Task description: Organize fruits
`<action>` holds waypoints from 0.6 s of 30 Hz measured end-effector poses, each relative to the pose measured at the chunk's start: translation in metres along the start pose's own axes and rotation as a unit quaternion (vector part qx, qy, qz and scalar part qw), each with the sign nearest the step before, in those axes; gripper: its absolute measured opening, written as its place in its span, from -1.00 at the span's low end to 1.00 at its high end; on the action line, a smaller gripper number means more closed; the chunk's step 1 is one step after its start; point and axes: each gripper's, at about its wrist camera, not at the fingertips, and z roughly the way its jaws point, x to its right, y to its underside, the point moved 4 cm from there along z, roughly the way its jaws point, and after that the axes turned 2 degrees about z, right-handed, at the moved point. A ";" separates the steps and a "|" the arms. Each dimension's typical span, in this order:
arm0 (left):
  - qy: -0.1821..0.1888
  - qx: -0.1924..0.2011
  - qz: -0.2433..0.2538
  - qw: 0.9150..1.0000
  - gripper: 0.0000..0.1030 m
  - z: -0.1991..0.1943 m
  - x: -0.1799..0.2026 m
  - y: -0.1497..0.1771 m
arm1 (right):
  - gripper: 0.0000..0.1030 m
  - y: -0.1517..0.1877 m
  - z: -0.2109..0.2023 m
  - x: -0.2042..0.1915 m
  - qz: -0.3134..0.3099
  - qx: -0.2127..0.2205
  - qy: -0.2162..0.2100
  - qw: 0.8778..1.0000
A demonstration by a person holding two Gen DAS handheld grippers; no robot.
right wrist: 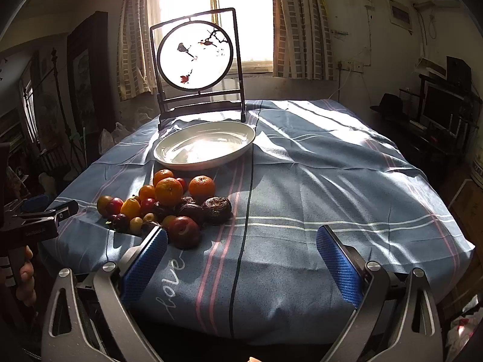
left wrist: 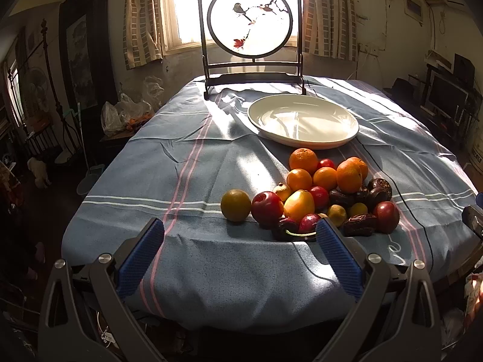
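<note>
A loose heap of mixed fruit (left wrist: 314, 196), oranges, red apples, yellow pieces and dark wrinkled ones, lies on the blue striped tablecloth (left wrist: 151, 166) just in front of the wide white ceramic plate (left wrist: 302, 120), which holds nothing. Behind the plate stands a dark-framed round screen painted with a bird (left wrist: 250, 21).

The left gripper (left wrist: 240, 236) hangs on the near side of the heap with its blue-padded jaws spread wide and nothing between them. The right gripper (right wrist: 241, 246) is likewise spread and empty, off to the heap's right.

The likely trouble is the pile itself: the round fruits lean on one another, so lifting one from the base could send its neighbours rolling toward the table edge. The rumpled cloth may also snag a fingertip and drag the heap along. Glossy apples may slip if gripped off-centre.
</note>
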 end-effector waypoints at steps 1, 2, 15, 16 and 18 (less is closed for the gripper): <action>-0.001 0.000 0.000 1.000 0.91 0.000 0.000 0.000 | 0.93 0.000 0.000 0.000 0.000 -0.001 -0.001 1.000; -0.003 0.001 0.001 1.000 0.91 0.001 0.000 0.000 | 0.93 0.000 0.000 -0.001 0.000 -0.002 -0.001 1.000; -0.001 -0.003 -0.003 1.000 0.91 0.003 0.000 0.004 | 0.93 0.002 0.005 0.003 0.015 -0.014 -0.002 1.000; 0.000 -0.004 -0.003 1.000 0.91 0.004 0.001 0.004 | 0.93 0.002 0.005 0.002 0.013 -0.014 -0.003 1.000; 0.000 -0.004 -0.001 1.000 0.91 0.004 0.002 0.005 | 0.93 0.003 0.005 0.000 0.007 -0.014 -0.006 1.000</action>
